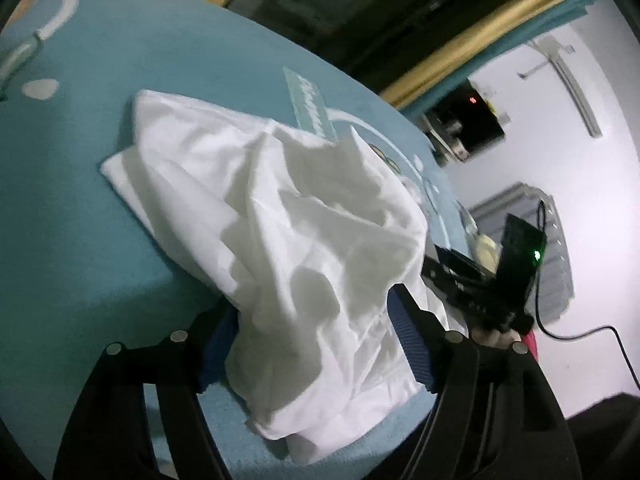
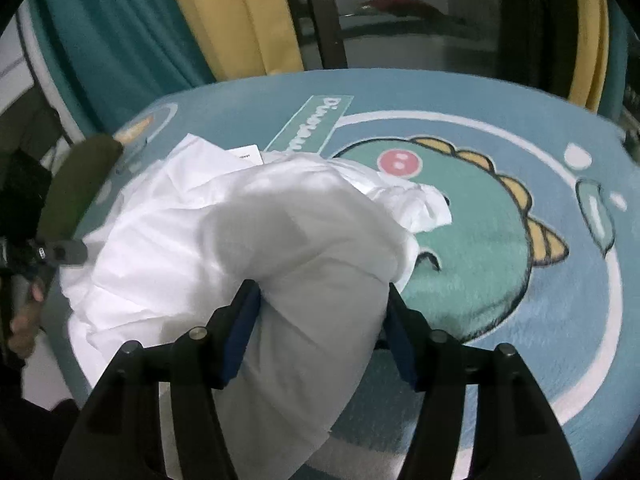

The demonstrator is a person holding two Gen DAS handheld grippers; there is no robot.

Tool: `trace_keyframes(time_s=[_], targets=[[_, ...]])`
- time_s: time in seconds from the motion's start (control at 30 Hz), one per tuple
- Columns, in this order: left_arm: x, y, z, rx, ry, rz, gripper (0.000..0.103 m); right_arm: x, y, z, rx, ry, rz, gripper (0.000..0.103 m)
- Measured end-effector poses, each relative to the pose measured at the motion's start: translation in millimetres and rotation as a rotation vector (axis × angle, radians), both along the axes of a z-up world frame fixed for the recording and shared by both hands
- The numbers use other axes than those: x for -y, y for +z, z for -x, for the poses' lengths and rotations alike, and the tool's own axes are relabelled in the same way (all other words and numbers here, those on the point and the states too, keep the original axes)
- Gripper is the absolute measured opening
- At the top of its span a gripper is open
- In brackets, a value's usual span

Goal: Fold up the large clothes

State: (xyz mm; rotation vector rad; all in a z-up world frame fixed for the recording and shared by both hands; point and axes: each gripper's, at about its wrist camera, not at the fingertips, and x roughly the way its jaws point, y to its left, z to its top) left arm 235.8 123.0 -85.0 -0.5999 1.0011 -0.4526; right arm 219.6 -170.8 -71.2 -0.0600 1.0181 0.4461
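A white garment (image 1: 280, 216) lies crumpled in a heap on a blue rug (image 1: 80, 208). My left gripper (image 1: 308, 298) stands open, its blue-padded fingers (image 1: 412, 344) wide apart with a loose fold of the cloth between them. In the right wrist view the white garment (image 2: 224, 232) bulges up between the fingers of my right gripper (image 2: 320, 286), which is open; the cloth fills the gap, puffed rather than pinched. A white label (image 2: 244, 154) shows at the garment's far edge. The right gripper's body (image 1: 508, 272), with a green light, shows beyond the heap.
The rug carries a green dinosaur picture (image 2: 480, 248) right of the heap. Teal and yellow curtains (image 2: 224, 20) hang behind it. A hand (image 2: 24, 320) and an olive sleeve (image 2: 80, 188) sit at the left edge. White floor with a black cable (image 1: 580, 332) lies past the rug.
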Motion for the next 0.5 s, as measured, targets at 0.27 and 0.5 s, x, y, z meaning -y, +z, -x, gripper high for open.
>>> trace_keyframes(time_s=[0.27, 0.5], targets=[[40, 23, -10, 0.072, -0.069, -0.141, 0.082, -21, 3, 3, 0.033, 0.017, 0.101, 0.063], [60, 5, -20, 0.023, -0.073, -0.301, 0.082, -8, 8, 8, 0.012, 0.0, 0.026, 0.065]])
